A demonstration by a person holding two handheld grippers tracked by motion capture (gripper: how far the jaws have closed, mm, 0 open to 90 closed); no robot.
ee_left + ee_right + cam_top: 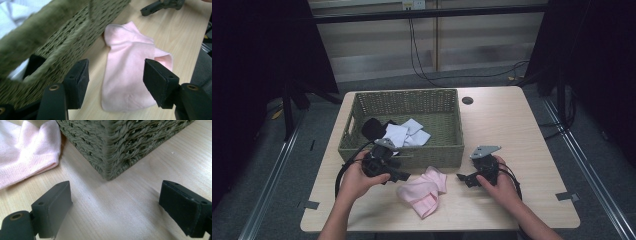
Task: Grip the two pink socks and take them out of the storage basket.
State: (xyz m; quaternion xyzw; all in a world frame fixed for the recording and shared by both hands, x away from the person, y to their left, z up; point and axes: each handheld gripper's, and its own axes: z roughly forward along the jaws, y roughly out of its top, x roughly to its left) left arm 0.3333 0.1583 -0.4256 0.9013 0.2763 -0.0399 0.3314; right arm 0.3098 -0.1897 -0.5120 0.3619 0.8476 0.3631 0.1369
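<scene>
**Pink sock on table, both tongs empty**

Item: soft pink folded cotton sock (424,191), lying flat on the pale wooden table (512,130), just outside the front wall of the olive-green woven rectangular basket (439,151), at the basket's 6 o'clock.

Left gripper (404,176): at the sock's 10 o'clock, jaws wide, nothing between the pads.

Right gripper (462,177): at the sock's 3 o'clock, jaws wide, empty, low over bare table.

Basket contents: white (404,134) and black cloths (373,128).

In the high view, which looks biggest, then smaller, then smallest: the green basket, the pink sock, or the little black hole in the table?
1. Green basket: biggest by far.
2. Pink sock: middle, lying in front of the basket.
3. Black hole: smallest, a little round dot behind the basket.
</scene>
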